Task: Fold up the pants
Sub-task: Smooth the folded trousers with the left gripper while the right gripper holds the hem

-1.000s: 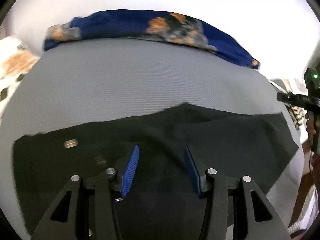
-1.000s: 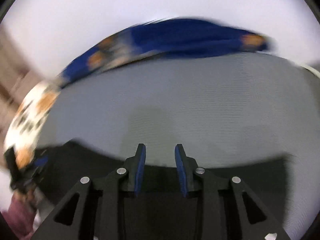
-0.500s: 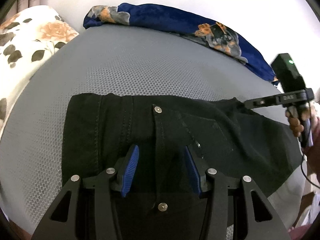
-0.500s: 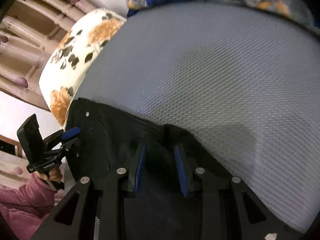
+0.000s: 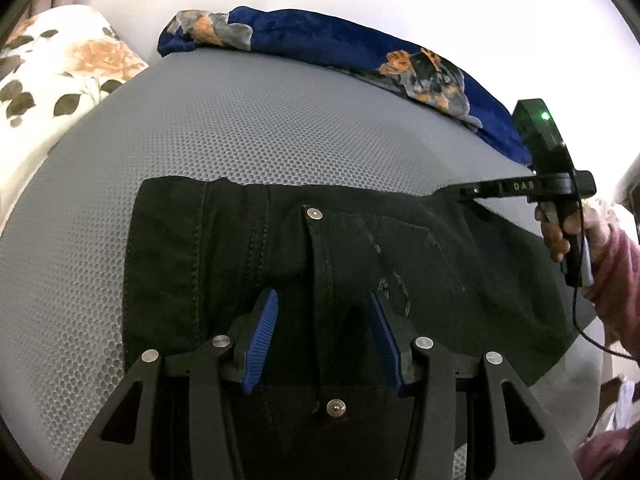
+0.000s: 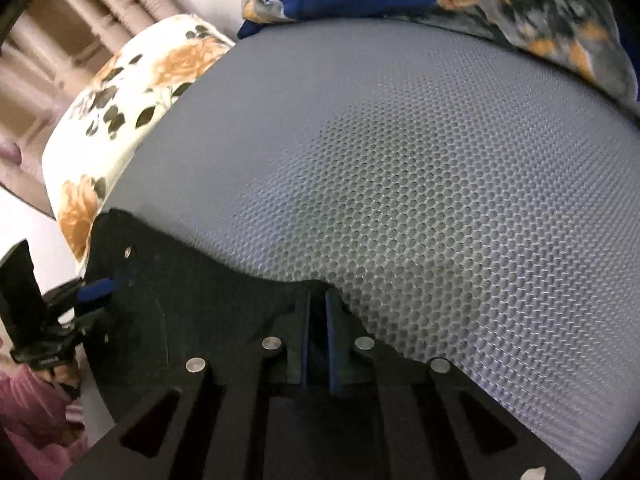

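black pants (image 5: 360, 264) flat on grey mesh mattress (image 5: 260, 132), left gripper (image 5: 324, 336) fingers apart over fly, right gripper (image 6: 318, 332) just closed, pinching pants' far edge

Your left wrist cam looks steeply down, close over the black pants (image 5: 360, 248) on the grey mesh bed (image 5: 240, 128), facing the blue blanket (image 5: 328, 44) by the wall. Your right wrist cam sits closer, at the pants' far edge, tilted. Both share pants, bed, blanket, floral pillow (image 6: 132, 80); each catches the other hand-held gripper
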`<state>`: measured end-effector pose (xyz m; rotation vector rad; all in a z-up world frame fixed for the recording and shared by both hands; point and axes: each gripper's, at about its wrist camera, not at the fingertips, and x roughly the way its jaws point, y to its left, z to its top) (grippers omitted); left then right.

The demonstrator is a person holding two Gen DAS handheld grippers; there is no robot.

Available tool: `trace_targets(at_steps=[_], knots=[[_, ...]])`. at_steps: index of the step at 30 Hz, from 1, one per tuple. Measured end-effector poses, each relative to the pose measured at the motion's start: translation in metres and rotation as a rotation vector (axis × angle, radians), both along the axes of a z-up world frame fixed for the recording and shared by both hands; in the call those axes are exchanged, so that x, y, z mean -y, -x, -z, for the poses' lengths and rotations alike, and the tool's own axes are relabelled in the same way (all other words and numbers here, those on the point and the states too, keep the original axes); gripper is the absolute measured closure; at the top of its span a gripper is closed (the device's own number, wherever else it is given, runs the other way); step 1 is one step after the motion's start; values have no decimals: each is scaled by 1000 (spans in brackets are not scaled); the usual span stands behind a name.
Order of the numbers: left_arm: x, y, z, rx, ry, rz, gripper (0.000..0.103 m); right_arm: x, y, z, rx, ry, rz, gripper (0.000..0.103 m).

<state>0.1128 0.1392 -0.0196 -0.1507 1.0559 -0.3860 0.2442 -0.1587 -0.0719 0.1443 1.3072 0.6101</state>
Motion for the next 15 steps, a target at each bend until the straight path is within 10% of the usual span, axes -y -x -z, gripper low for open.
trace_targets(at_steps=[15], knots=[[12, 9, -1, -2, -102, 21, 54, 42, 70, -63, 146, 60, 191, 69]])
